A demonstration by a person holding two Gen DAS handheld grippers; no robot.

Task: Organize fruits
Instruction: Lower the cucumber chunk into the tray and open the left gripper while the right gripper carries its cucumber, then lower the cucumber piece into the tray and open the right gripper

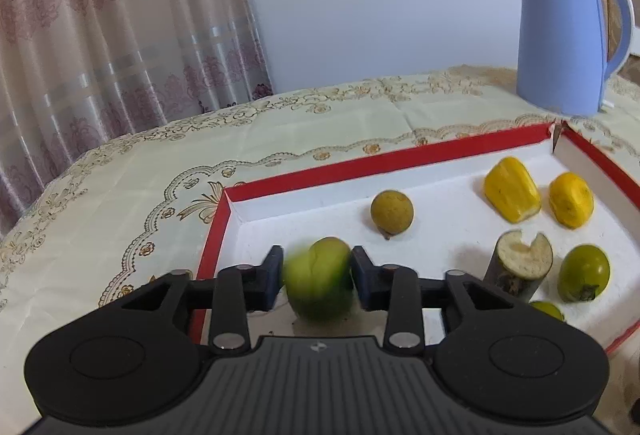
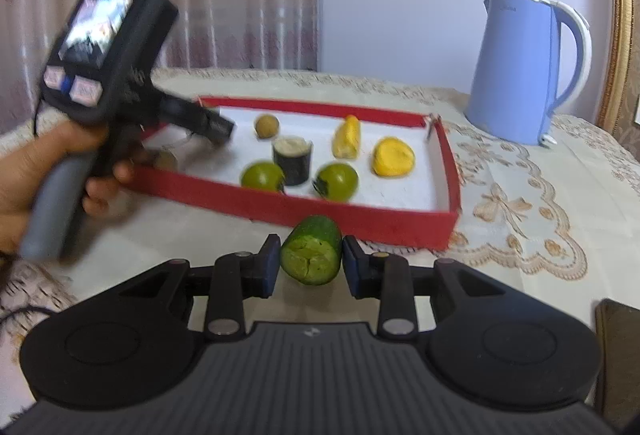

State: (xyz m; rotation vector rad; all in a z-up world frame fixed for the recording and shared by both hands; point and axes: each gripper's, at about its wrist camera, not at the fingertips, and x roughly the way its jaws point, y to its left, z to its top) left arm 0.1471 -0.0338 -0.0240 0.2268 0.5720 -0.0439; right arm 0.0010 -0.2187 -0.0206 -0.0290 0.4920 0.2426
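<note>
Left gripper [image 1: 317, 275]: green fruit [image 1: 318, 279] sits blurred between slackened jaws, above the red tray [image 1: 214, 239]; it may roll away. Right gripper [image 2: 307, 262] clamps the cucumber piece [image 2: 312, 251], tray wall just ahead; don't clip it.

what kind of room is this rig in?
Probably a home dining or living room: an embroidered tablecloth, a patterned curtain, and a blue electric kettle on the table.
</note>
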